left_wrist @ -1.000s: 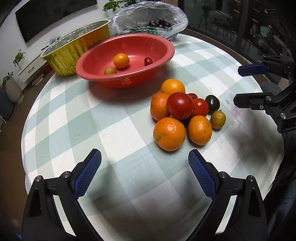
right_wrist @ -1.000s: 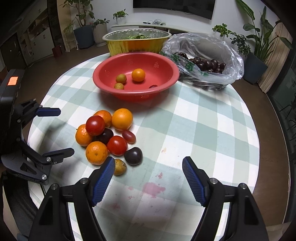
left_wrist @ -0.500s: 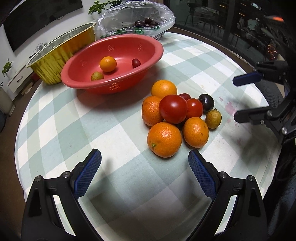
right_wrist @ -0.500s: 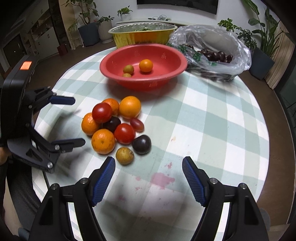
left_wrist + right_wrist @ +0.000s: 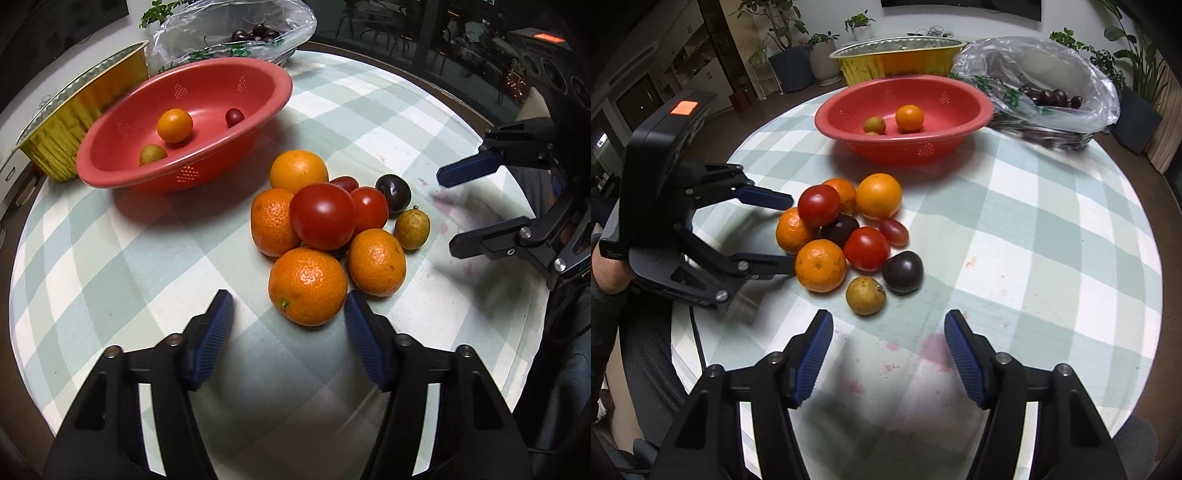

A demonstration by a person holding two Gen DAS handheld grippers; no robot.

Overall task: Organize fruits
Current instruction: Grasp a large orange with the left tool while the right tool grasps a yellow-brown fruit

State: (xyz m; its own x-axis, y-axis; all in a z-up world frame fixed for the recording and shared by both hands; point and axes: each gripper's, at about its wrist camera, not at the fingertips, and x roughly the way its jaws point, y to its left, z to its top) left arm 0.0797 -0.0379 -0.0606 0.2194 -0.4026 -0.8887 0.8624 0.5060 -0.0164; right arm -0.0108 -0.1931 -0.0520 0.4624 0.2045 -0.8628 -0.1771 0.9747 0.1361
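Note:
A pile of fruit lies mid-table: oranges, tomatoes, a dark plum (image 5: 903,271) and a small yellow-green fruit (image 5: 866,295). My left gripper (image 5: 288,317) is open and empty, its pads just short of the nearest orange (image 5: 307,286); it also shows in the right wrist view (image 5: 783,230), with that orange (image 5: 792,230) between its fingertips. My right gripper (image 5: 888,332) is open and empty, just in front of the yellow-green fruit; it also shows in the left wrist view (image 5: 448,208). A red bowl (image 5: 258,118) behind the pile holds a small orange (image 5: 174,124), a green-yellow fruit and a small red one.
A gold foil tray (image 5: 897,61) stands behind the red bowl. A clear plastic bag of dark fruit (image 5: 1045,85) lies at the back right. The round table has a green-and-white checked cloth (image 5: 1052,236) with pink stains near my right gripper. Potted plants stand beyond.
Both grippers have moved forward toward the fruit pile, which looms larger. The left one has come up to the nearest orange and narrowed somewhat. No fruit has moved.

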